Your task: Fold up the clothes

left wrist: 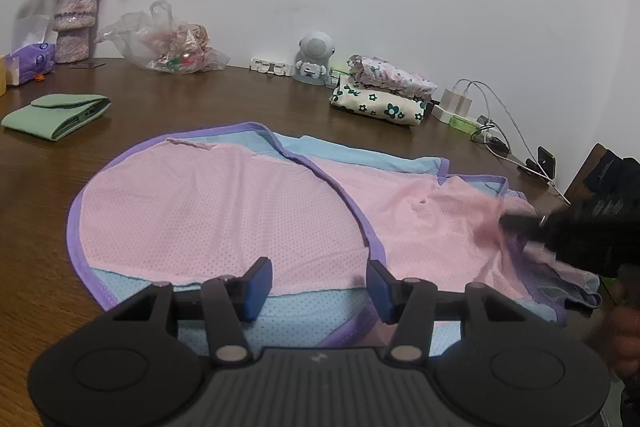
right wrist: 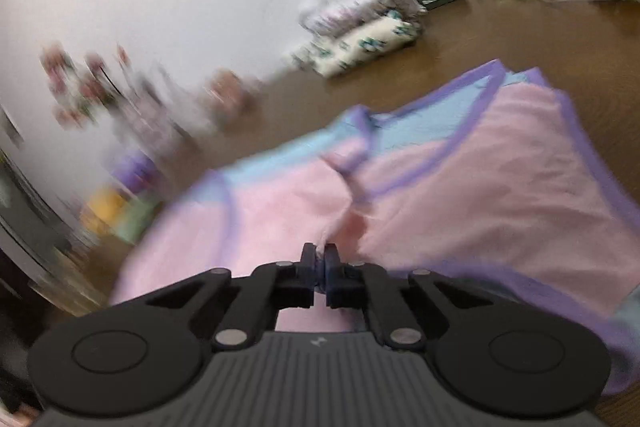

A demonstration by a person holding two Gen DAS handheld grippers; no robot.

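Note:
A pink and light-blue mesh garment [left wrist: 224, 211] with purple trim lies spread on the brown table [left wrist: 200, 99]. My left gripper [left wrist: 318, 283] is open and empty, hovering just above the garment's near edge. My right gripper [right wrist: 319, 263] is shut on a pinch of the pink fabric [right wrist: 340, 223], lifting it into a ridge; that view is motion-blurred. The right gripper also shows in the left wrist view [left wrist: 520, 223] as a dark blurred shape at the garment's right side.
Folded floral clothes [left wrist: 380, 95] are stacked at the back. A folded green cloth [left wrist: 56, 117] lies at the left. A vase of flowers [left wrist: 74, 23], plastic bag [left wrist: 168, 43], small robot figure [left wrist: 314, 61] and chargers with cables [left wrist: 472, 107] line the wall.

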